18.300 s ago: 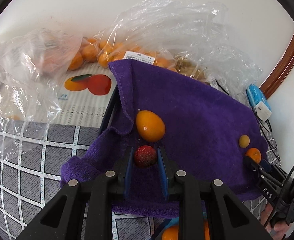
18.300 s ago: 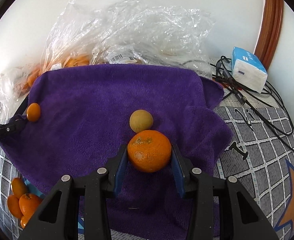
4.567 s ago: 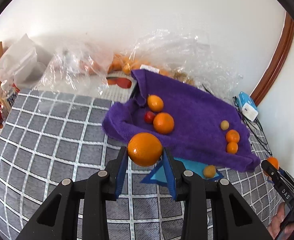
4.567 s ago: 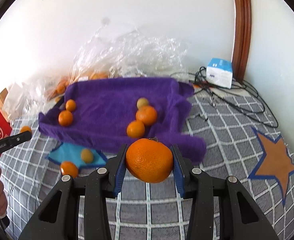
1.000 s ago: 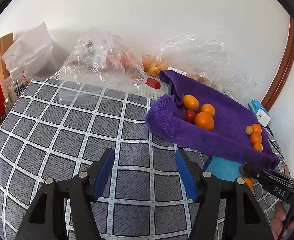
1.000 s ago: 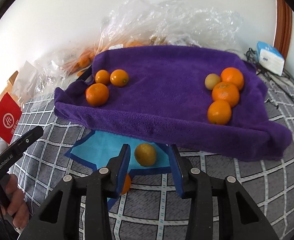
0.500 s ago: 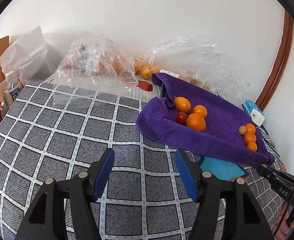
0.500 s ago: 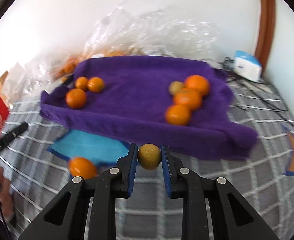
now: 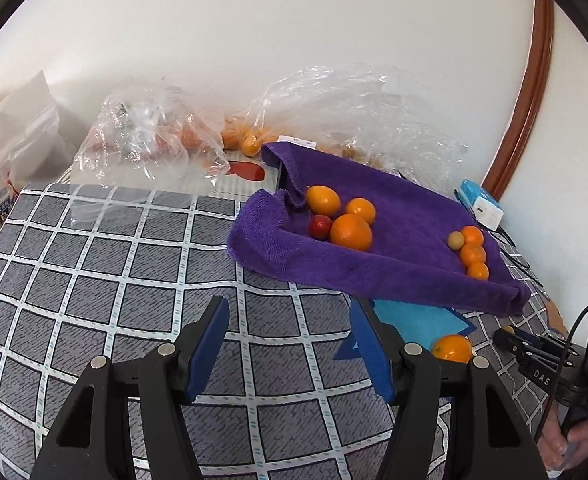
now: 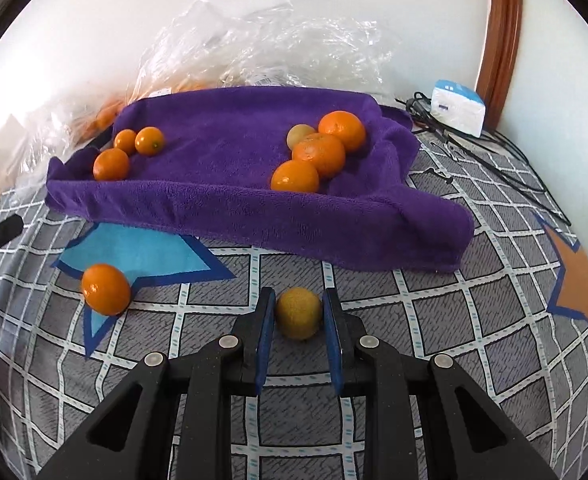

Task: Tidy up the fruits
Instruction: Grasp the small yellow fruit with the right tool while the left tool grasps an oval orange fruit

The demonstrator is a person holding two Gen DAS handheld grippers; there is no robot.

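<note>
A checked cloth [image 10: 434, 320] covers the surface below a white wall [image 9: 253, 40]. The right gripper [image 10: 298, 312] pinches a yellowish fruit [image 10: 298, 313] near the purple towel [image 10: 233, 168]'s front edge. The left gripper [image 9: 289, 324] gapes wide, holding nothing.

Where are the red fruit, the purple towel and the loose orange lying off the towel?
Red fruit [image 9: 320, 227], left wrist view, its front.
Purple towel [image 10: 229, 160], right wrist view, bare middle.
Loose orange [image 10: 105, 289], right wrist view, its centre.

A white wall [image 9: 253, 40] with brown wooden trim [image 9: 530, 92] behind a grey checked tablecloth [image 9: 93, 272]
</note>
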